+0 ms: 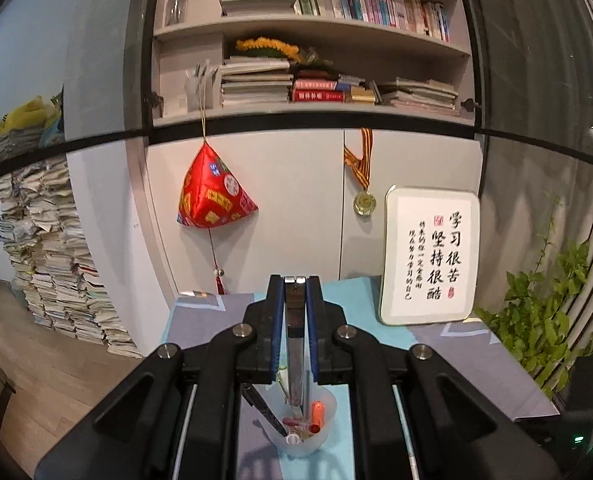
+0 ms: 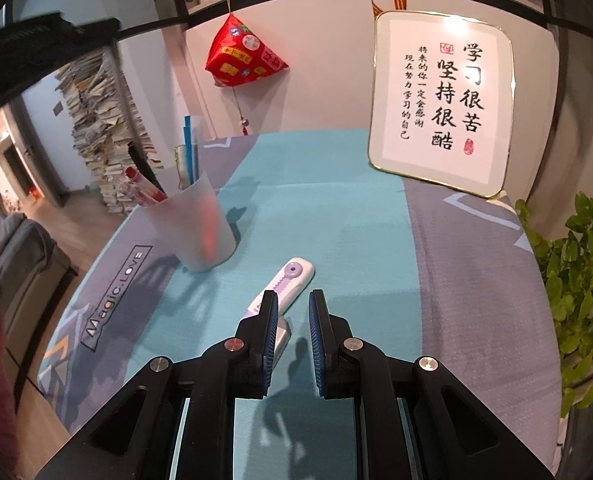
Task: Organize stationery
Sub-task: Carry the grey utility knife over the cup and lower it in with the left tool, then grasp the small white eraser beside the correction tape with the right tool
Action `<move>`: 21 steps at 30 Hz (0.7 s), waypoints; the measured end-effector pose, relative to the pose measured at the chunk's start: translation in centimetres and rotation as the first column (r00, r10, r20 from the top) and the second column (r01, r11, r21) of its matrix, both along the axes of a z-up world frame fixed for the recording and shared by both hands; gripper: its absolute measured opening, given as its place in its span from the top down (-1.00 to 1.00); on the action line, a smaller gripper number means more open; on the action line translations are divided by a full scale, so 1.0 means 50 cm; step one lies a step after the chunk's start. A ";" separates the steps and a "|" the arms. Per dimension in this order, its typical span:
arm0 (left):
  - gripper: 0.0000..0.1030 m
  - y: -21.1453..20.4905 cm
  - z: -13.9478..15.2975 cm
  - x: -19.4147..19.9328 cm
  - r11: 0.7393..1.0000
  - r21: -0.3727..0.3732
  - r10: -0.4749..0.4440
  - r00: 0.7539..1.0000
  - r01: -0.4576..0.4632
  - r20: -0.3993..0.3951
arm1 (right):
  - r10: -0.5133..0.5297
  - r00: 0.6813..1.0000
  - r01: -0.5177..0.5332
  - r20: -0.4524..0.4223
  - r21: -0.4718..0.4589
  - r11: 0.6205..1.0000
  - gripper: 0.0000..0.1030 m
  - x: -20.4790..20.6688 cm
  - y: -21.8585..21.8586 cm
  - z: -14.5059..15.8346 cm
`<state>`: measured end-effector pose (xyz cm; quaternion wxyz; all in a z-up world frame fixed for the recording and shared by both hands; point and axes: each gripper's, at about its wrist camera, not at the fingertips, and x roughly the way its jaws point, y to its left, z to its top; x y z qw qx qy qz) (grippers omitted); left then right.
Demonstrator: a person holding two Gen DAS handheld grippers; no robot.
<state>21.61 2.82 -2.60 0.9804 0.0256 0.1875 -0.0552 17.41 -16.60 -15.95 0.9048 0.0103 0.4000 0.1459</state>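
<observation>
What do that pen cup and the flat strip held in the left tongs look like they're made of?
The cup looks like frosted translucent plastic: an orange pen glows blurrily through its wall. The strip in the left tongs seems to be brushed metal, grey with a dull sheen, probably a steel ruler, though no markings show.

We read "Magic.LOVE" printed in a dark box on the grey part of the tablecloth (image 2: 114, 292). On the framed calligraphy plaque (image 2: 442, 96) we read large characters 学习很苦 坚持很酷; the smaller columns beside them are too fine to read surely.
</observation>
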 end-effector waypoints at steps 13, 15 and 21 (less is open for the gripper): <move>0.82 0.023 -0.076 0.054 1.000 0.011 0.005 0.995 -0.004 -0.100 | 0.015 1.000 -0.015 -0.009 -0.011 1.000 0.71 0.006 0.008 -0.002; 0.82 0.028 -0.085 0.057 1.000 0.003 0.003 0.994 -0.003 -0.112 | 0.019 1.000 -0.019 -0.011 -0.013 1.000 0.71 0.006 0.009 -0.003; 0.82 0.037 -0.108 0.064 0.999 -0.033 0.002 0.990 -0.007 -0.138 | 0.024 1.000 -0.024 -0.018 -0.015 1.000 0.71 0.010 0.010 -0.005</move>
